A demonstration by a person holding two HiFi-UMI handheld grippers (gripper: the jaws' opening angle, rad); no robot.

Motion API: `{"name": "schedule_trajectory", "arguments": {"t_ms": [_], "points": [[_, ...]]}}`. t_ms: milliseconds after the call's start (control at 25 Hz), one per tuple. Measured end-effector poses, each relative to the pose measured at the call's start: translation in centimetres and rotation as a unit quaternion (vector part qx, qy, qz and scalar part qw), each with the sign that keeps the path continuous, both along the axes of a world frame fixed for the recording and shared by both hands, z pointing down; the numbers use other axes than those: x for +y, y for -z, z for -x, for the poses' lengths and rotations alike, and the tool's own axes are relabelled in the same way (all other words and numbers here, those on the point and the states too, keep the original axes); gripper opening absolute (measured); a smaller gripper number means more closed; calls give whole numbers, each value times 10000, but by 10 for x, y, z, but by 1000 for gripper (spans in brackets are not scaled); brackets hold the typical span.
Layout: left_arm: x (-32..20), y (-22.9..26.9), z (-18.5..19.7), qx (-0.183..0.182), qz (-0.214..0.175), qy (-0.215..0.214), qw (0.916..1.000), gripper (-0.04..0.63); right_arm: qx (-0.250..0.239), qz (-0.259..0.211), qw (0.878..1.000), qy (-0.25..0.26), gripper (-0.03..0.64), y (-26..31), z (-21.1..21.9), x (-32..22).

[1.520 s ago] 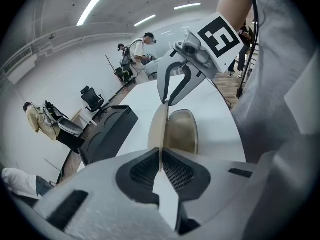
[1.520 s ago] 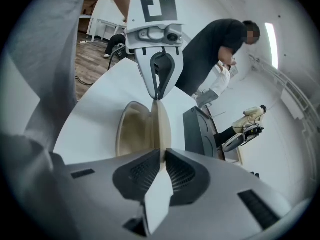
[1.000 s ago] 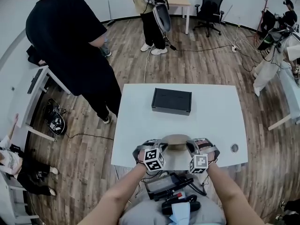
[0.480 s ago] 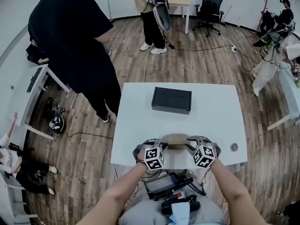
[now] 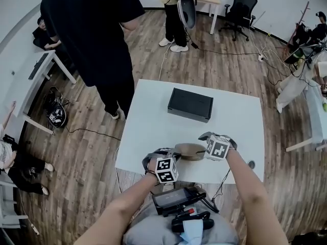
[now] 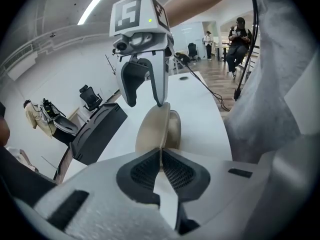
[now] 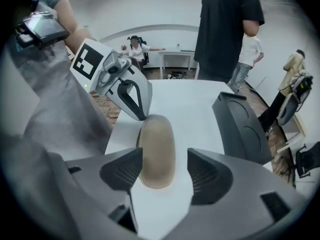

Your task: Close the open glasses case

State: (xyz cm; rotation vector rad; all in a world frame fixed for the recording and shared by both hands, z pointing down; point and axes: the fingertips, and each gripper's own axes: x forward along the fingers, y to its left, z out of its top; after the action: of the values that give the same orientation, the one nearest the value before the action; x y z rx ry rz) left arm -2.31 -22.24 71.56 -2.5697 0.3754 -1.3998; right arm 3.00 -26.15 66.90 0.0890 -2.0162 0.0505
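A beige glasses case (image 5: pixel 190 150) lies on the white table (image 5: pixel 235 119) near its front edge, and its lid looks down. My left gripper (image 5: pixel 164 157) is at its left end, shut, with the case's thin rim (image 6: pixel 155 129) pinched between the pads. At the other end my right gripper (image 5: pixel 205 140) is opening. Its jaws stand wide on either side of the case (image 7: pixel 156 149), and the pads do not press on it. The left gripper view shows the right gripper's fingers (image 6: pixel 142 81) over the case's far end. The left gripper's fingers (image 7: pixel 132 94) show in the right gripper view.
A black box (image 5: pixel 190 104) stands at the table's far middle. A round hole (image 5: pixel 250 164) sits near the front right corner. A person in black (image 5: pixel 92 24) stands by the far left corner. A desk, office chairs and other people are further off.
My right gripper has opened, rolled, and risen a little away from the case's right end. The left gripper has stayed shut at the left end.
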Motion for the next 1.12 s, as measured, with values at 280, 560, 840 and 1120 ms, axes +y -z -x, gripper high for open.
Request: {"name": "schedule_trajectory", "arguments": {"t_ms": [280, 560, 840, 1120], "points": [[4, -5, 0, -29, 34, 38, 10000, 31, 261, 800, 9961, 254, 259, -26, 9, 9], [12, -10, 1, -45, 120, 14, 9999, 29, 539, 1090, 9921, 298, 258, -42, 11, 18], [24, -1, 22, 296, 223, 483, 9981, 31, 636, 607, 9950, 479, 258, -36, 22, 17], [42, 0, 53, 742, 483, 1373, 9866, 31, 766, -264, 9957, 453, 259, -43, 22, 27]]}}
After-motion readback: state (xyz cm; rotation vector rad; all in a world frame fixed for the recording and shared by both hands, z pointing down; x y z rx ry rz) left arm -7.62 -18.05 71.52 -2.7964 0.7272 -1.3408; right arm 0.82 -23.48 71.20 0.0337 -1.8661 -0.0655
